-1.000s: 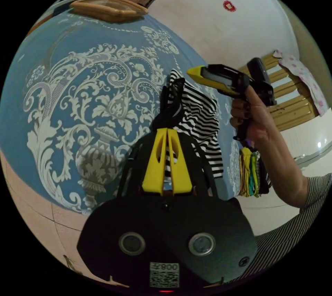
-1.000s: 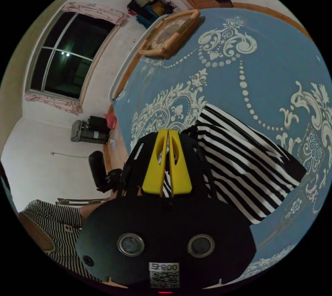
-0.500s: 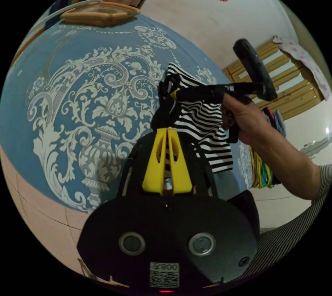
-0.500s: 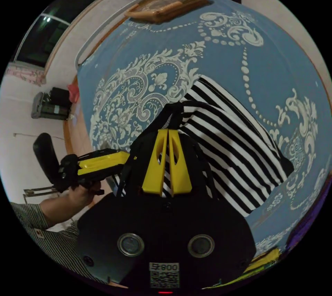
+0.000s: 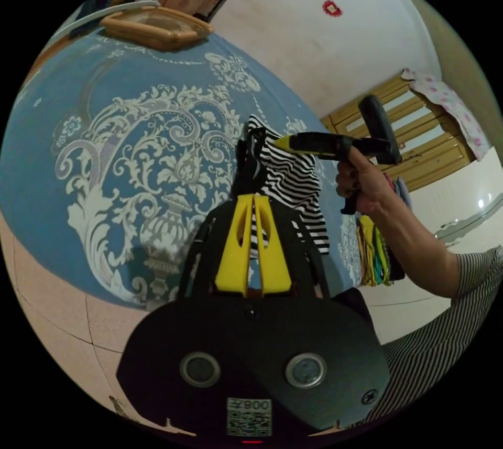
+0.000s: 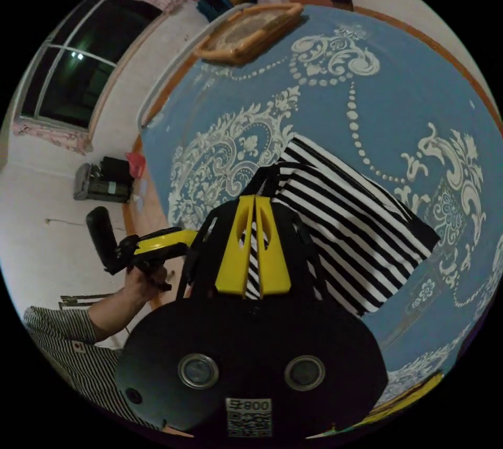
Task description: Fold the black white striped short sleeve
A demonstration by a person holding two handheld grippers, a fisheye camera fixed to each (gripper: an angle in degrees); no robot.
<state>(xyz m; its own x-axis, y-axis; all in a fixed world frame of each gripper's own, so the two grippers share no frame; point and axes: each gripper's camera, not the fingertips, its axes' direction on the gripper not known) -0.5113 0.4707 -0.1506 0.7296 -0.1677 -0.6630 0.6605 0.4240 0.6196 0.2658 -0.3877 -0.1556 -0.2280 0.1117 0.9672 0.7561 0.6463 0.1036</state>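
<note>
In the left gripper view, the left gripper [image 5: 253, 196] is pinching the shirt [image 5: 293, 182] between its two yellow jaws, which are pressing together on striped cloth with a black hem bunching just past the tips. The shirt is hanging off the jaws above the blue bedspread [image 5: 131, 145]. Just beside it, the right gripper [image 5: 280, 142] is reaching in from the side, its yellow tip touching the shirt's upper edge, with a hand [image 5: 361, 184] gripping its handle. A sleeve [image 5: 471, 281] of thin stripes is showing behind the arm.

In the right gripper view, the right gripper [image 6: 254, 198] is also clamping the shirt [image 6: 346, 223]; striped fabric is showing between its closed jaws. From there the shirt is spreading outward in a flat panel and lying on the bedspread [image 6: 408, 103]. The left gripper [image 6: 188, 237] is coming in beside it, held by a hand [image 6: 141, 281].

A wooden tray [image 6: 246, 40] is sitting at the bedspread's far end. A window [image 6: 73, 77] is showing dark on the wall.
</note>
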